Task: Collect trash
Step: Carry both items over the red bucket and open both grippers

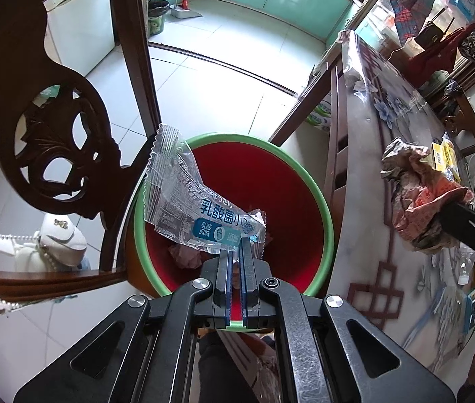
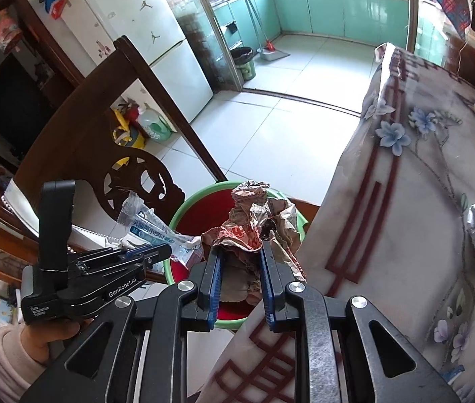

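Hanging over the red bin (image 1: 271, 181) at frame centre, the left gripper (image 1: 235, 255) is pinching a clear wrapper (image 1: 197, 201); the right gripper (image 2: 239, 252) is clamping crumpled paper (image 2: 254, 221) above the bin's rim.

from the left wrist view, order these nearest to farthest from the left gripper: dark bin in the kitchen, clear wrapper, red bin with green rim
1. clear wrapper: pinched between the left gripper fingers, reaching up and left.
2. red bin with green rim: directly below the gripper, beside the carved chair.
3. dark bin in the kitchen: far across the tiled floor, upper left, near the dustpan.
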`<state>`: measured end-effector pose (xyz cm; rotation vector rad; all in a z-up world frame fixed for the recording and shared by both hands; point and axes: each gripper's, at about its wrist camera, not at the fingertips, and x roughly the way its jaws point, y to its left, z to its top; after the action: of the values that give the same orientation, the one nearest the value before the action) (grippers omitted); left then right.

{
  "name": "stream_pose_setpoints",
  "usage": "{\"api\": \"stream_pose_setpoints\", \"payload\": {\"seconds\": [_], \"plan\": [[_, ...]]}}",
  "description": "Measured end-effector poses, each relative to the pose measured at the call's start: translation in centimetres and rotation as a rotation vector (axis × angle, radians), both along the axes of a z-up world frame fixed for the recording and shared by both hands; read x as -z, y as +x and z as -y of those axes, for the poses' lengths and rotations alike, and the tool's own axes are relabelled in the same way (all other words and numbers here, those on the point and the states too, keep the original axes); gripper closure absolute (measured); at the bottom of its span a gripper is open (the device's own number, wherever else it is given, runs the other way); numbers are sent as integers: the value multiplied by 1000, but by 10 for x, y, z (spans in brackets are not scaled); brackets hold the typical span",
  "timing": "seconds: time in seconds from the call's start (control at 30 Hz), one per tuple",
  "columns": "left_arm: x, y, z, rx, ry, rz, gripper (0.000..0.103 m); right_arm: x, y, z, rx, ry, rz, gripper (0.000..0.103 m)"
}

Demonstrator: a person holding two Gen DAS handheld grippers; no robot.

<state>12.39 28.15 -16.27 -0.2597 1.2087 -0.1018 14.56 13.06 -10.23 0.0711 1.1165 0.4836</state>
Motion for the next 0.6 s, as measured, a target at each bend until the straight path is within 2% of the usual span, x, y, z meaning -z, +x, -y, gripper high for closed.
{"api": "stream_pose_setpoints", "payload": {"seconds": [0.6], "plan": [[3, 5, -6, -21, 0, -6, 100, 2, 5, -10, -31, -5, 3, 85]]}}
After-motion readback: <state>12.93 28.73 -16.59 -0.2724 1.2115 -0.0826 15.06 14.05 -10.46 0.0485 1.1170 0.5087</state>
